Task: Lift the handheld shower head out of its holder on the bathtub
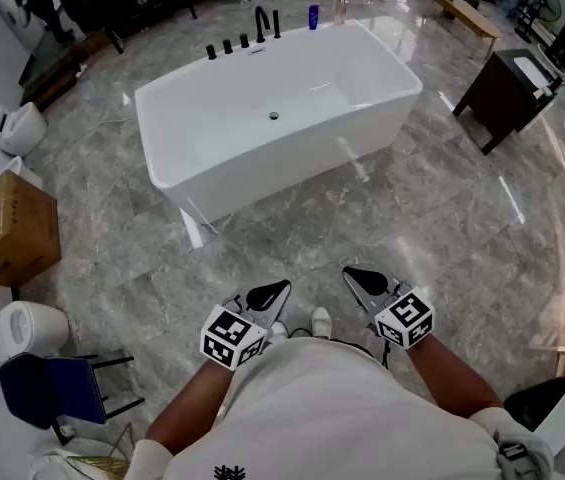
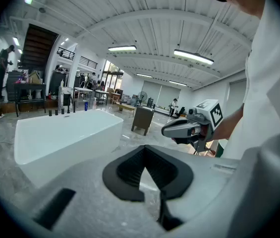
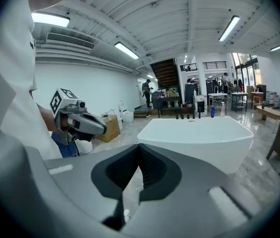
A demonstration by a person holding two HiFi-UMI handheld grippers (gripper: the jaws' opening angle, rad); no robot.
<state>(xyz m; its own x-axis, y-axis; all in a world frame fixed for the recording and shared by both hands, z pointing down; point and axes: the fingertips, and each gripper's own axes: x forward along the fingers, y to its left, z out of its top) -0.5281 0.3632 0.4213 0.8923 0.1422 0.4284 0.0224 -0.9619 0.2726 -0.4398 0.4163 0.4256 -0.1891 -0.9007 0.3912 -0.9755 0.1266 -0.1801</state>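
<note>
Looks like a big open showroom or warehouse-type hall, not anyone's home bathroom. A freestanding white bathtub (image 1: 312,163) just sits out in the middle of a huge grey marble-tile floor (image 1: 362,238), with a loose toilet (image 1: 7,128) and a cardboard box (image 1: 17,228) near the wall. There's also a dark vanity cabinet (image 1: 507,93), an open staircase (image 3: 165,73), and long strip lights (image 2: 193,56) on a high ribbed ceiling.

Bathtub (image 1: 292,173) mid-floor; taps (image 1: 243,41) on far rim; cabinet (image 1: 502,93) right; box (image 1: 17,230) left.
</note>
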